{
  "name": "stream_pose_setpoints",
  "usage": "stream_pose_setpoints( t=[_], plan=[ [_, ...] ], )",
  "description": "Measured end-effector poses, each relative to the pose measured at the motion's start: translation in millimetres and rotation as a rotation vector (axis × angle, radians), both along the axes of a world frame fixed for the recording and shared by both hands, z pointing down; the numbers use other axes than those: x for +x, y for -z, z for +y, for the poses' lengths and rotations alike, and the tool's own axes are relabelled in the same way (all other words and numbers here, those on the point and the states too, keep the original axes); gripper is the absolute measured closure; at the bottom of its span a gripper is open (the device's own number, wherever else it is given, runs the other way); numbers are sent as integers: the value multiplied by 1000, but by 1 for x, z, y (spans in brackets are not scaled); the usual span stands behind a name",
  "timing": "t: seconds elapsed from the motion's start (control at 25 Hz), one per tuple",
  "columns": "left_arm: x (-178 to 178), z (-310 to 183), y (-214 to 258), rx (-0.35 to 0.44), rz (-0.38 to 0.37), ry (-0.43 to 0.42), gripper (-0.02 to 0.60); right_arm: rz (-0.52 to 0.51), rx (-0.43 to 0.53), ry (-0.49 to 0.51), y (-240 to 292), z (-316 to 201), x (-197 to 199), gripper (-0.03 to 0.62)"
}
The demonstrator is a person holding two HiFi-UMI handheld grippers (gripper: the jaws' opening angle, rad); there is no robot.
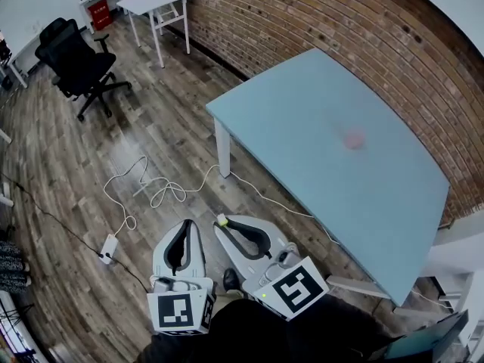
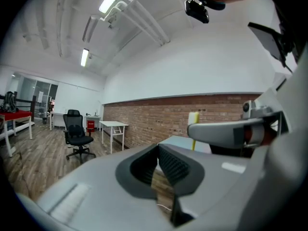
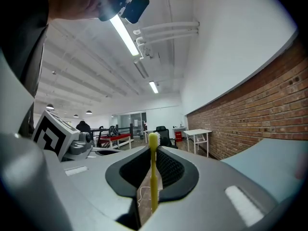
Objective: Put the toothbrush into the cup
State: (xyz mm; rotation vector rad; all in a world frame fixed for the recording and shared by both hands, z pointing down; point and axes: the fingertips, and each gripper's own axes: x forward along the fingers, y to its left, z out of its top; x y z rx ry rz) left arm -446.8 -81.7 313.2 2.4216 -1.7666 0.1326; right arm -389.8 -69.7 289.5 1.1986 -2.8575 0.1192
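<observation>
Right gripper (image 1: 224,224): jaws clamped on the yellow toothbrush (image 3: 153,177), which stands upright between them with its bristle head above the tips. Left gripper (image 1: 189,224): jaws closed tip to tip, nothing between them. Both grippers are held low and side by side over the wood floor (image 1: 113,142), near the blue table (image 1: 302,112) but short of its edge. A pink object (image 1: 353,138) rests on the tabletop, too blurred to identify.
</observation>
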Motion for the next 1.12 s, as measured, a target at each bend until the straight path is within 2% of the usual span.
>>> stream_pose_setpoints(
  t=[0.28, 0.64, 0.92, 1.12],
  plan=[
    [52, -38, -4, 7, -19, -179, 572, -20, 3, -162, 5, -37, 51, 557],
    [134, -88, 3, 45, -31, -300, 572, -27, 44, -273, 9, -77, 129, 559],
    [224, -123, -11, 24, -34, -426, 572, -25, 30, -396, -2, -106, 215, 559],
    [306, -152, -11, 21, -67, -566, 572, -49, 37, -547, 0, -130, 298, 559]
  ],
)
